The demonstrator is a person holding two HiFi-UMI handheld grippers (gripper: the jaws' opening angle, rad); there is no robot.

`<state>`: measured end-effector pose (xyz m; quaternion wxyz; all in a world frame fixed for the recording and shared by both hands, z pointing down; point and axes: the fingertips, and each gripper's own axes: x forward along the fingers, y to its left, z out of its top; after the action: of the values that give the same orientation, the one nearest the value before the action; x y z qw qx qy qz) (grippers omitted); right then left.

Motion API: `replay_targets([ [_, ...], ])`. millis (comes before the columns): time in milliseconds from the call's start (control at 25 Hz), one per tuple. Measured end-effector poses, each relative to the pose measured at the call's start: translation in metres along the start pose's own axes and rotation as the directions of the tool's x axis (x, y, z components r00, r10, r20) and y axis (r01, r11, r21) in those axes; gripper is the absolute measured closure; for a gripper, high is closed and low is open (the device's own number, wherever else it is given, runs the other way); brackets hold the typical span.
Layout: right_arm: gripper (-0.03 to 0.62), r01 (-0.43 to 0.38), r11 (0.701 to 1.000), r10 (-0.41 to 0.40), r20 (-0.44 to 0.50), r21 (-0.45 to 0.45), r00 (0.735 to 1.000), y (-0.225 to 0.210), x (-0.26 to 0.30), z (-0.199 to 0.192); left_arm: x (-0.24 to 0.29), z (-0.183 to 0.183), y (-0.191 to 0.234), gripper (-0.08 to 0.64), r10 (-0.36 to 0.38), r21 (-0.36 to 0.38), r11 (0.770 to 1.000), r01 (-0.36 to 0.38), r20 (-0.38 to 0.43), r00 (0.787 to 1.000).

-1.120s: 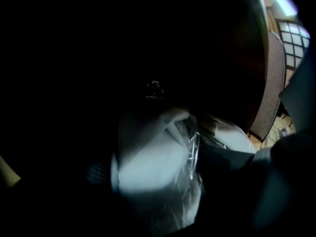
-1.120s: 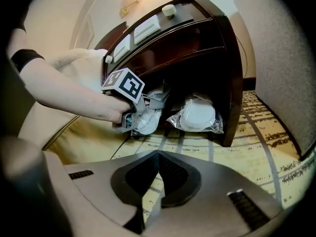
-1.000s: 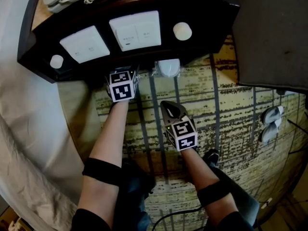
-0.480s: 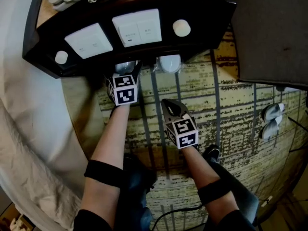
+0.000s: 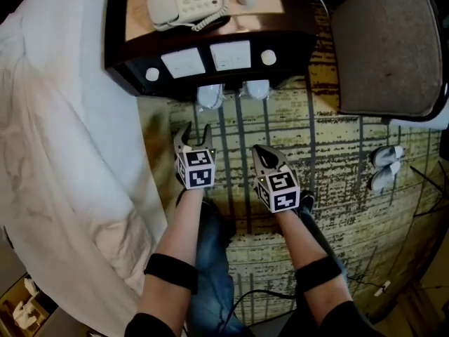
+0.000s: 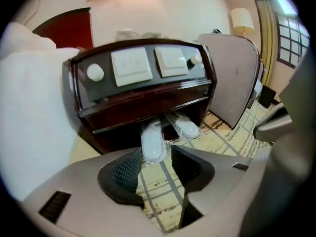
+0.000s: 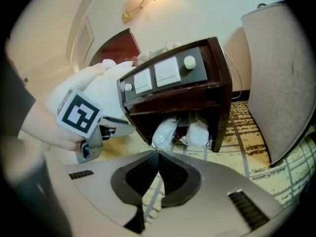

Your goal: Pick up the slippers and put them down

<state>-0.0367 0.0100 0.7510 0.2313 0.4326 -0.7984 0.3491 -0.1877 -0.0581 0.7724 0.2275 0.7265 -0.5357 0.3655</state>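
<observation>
— Under the nightstand, at its front edge, is where your slippers lie: two pale ones in clear wrap, side by side on the carpet, toes poking out toward you.

— So how much of the job is done?

— Neither claw has a slipper, and both slippers are down on the floor. From that alone you can't say whether they have been lifted and set back or not yet touched. If it's the second, the whole job is ahead of you: reach in, grip, lift, set down.

— What are my claws doing?

— Your left claw has just been closing and now stands at a narrow gap. Nothing is between its jaws; you see only carpet through the gap, with the left slipper showing beyond the tips. Your right claw has its jaws pressed together, tip to tip, and it's empty too.

— And how do they sit relative to the slippers?

— Both claws point forward and down at the nightstand, but well apart from it, over open carpet. Your left one lines up with the left slipper. Your right one sits a little nearer to you and faces the pair from the right.
</observation>
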Motion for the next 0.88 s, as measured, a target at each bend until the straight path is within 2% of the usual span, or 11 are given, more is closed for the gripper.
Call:
replay_targets([
  [200,0.591,0.013,1.000,-0.013,-0.012,-0.019,1.000,0.030,-0.082,0.060,-0.114,0.035,-0.011,0.558,-0.018,-0.045,0.999,0.018,-0.009,1.000],
  [400,0.591,0.035,0.999,-0.035,0.010,-0.031,0.999,0.052,-0.166,0.129,-0.220,0.088,-0.021,0.558,-0.036,-0.067,0.997,0.036,0.000,0.999],
  [600,0.591,0.021,0.995,-0.018,0.029,-0.098,0.999,0.076,-0.243,0.184,-0.316,0.141,-0.020,0.558,-0.042,-0.089,0.995,0.046,0.047,0.998],
  [880,0.591,0.016,0.986,-0.002,0.083,-0.163,0.997,0.096,-0.347,0.258,-0.432,0.206,-0.012,0.558,-0.040,-0.074,0.996,0.049,0.118,0.992],
])
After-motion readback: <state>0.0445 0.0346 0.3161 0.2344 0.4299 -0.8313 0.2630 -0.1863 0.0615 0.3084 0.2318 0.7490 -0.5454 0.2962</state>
